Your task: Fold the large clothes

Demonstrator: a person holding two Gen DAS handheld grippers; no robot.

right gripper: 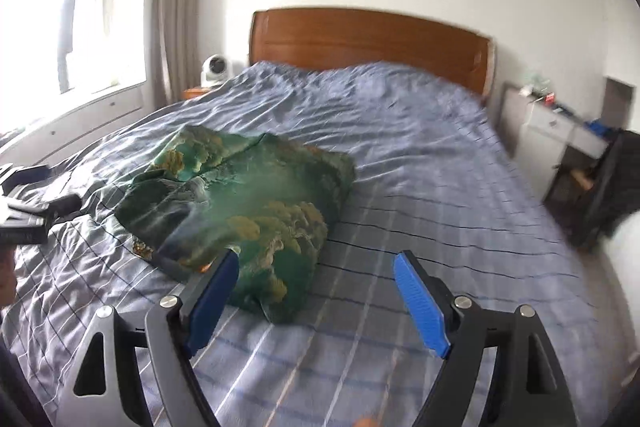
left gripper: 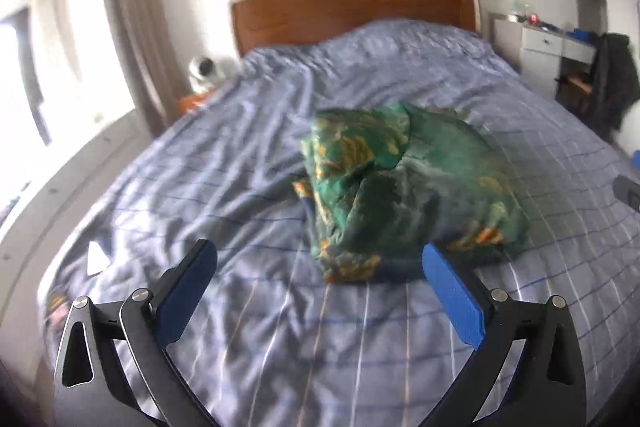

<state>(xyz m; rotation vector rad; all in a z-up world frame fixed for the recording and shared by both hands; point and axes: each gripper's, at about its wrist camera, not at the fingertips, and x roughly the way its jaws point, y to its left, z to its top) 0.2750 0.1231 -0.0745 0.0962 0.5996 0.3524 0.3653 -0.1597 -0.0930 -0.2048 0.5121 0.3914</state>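
Bed (left gripper: 240,187) under a wrinkled blue-grey checked sheet, wooden headboard (left gripper: 352,7) at 12 o'clock. Window (right gripper: 80,27) and beige curtain (right gripper: 168,7) at 10 o'clock; white drawer unit (left gripper: 540,43) at 2 o'clock.

Green garment (left gripper: 400,187) with yellow-orange print lies bunched in a rough, partly folded heap mid-bed, resting on the sheet.

Left hand-held gripper (left gripper: 320,267): jaws wide apart, empty, garment's near edge between the tips. Right hand-held gripper (right gripper: 316,279): jaws apart, empty, garment at its 10 o'clock.
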